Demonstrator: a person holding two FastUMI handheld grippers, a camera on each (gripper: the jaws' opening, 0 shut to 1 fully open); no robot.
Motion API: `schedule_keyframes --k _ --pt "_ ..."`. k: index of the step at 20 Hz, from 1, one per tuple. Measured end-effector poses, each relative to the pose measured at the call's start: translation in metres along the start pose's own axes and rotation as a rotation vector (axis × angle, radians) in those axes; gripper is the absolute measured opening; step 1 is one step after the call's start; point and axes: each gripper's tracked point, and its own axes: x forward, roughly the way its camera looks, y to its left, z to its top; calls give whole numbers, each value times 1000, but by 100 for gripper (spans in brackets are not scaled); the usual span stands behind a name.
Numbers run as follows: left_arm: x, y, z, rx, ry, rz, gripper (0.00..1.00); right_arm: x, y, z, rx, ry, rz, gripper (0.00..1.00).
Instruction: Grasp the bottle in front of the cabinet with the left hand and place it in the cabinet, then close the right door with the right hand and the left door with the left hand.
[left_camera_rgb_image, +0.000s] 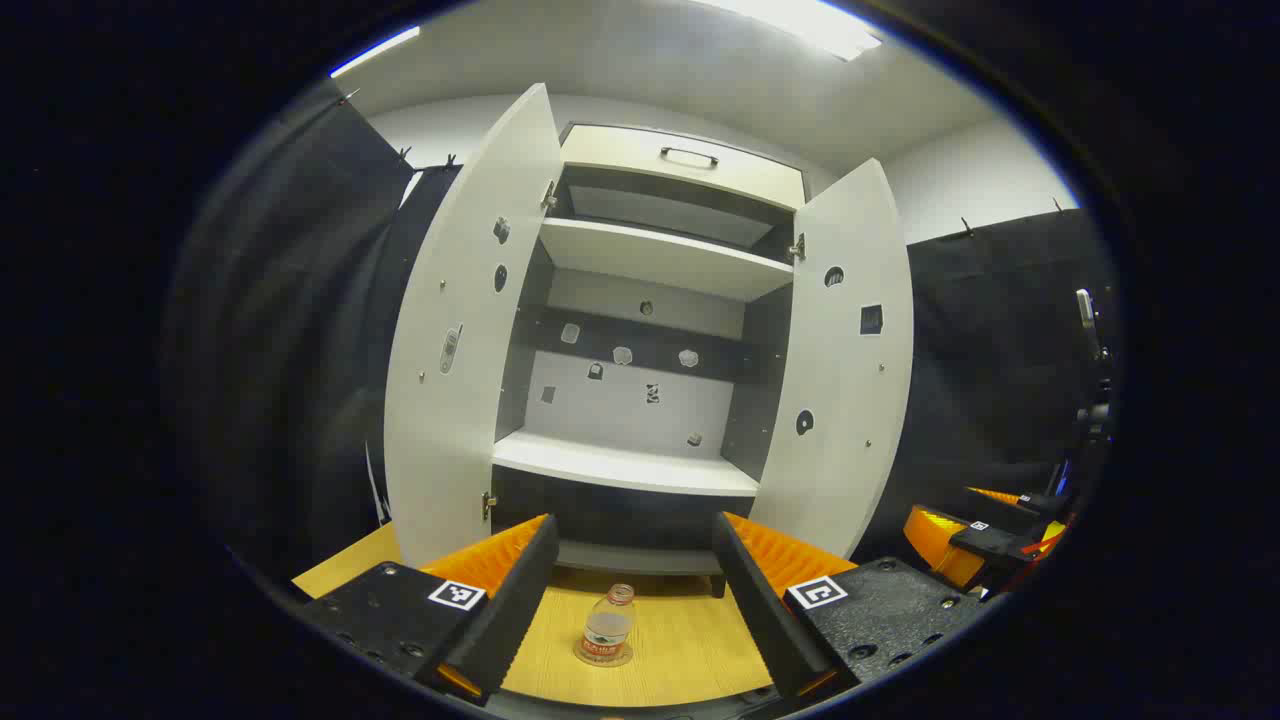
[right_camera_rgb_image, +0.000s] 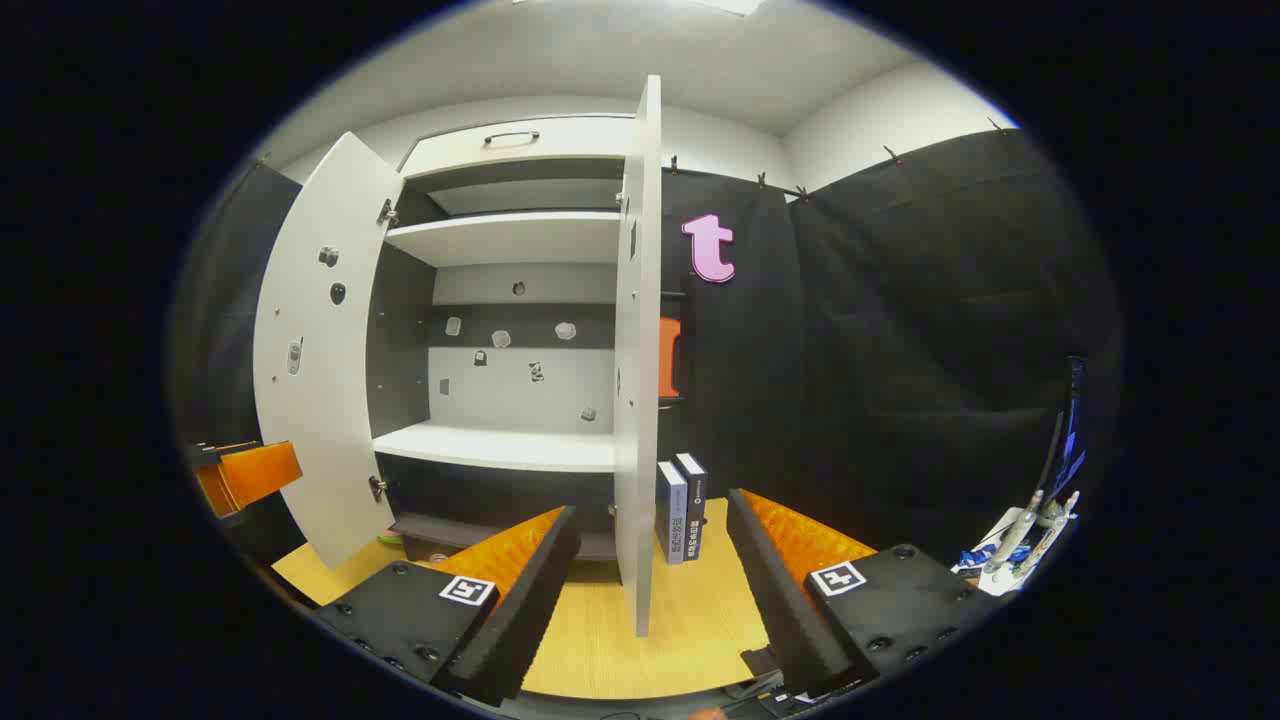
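Left gripper view: the bottle (left_camera_rgb_image: 607, 628) is seen standing upright on the wooden tabletop (left_camera_rgb_image: 680, 650), near the camera and in front of the open cabinet (left_camera_rgb_image: 640, 400), centred between the widely spread fingers of the left gripper (left_camera_rgb_image: 630, 570) but not yet touched. Nothing is held. A tip-over is judged the main risk (the bottle looks light and nearly empty): if one finger meets it first during closing, it could be knocked flat and roll. The left door (left_camera_rgb_image: 460, 330) and right door (left_camera_rgb_image: 850, 370) stand open, so a wide swing toward the lower shelf (left_camera_rgb_image: 625, 465) could clip a door edge. In the right gripper view, the right gripper (right_camera_rgb_image: 650, 560) is spread wide and empty, with the right door's edge just beyond; two books (right_camera_rgb_image: 682, 520) stand close behind that door.
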Motion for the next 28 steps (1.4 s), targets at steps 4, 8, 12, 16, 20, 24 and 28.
schedule_keyframes --k 4,8,12,16,20,24,28 --pt "0 1 1 18 2 5 95 -1 -2 0 -2 1 -2 89" --pt "1 -2 0 7 10 -11 95 -1 0 1 -2 0 5 98" --pt "2 -2 2 16 1 -19 95 -1 0 0 -4 6 14 98" --pt "3 -3 -1 17 9 -29 95 -1 1 0 -15 0 16 98" --pt "5 -5 -6 15 18 -32 95 -1 2 -1 -22 1 19 98" --pt "11 -5 -22 21 48 -31 95 -1 0 0 -32 0 14 98" --pt "28 -4 -56 42 82 -25 95 3 -5 0 -28 6 8 98"
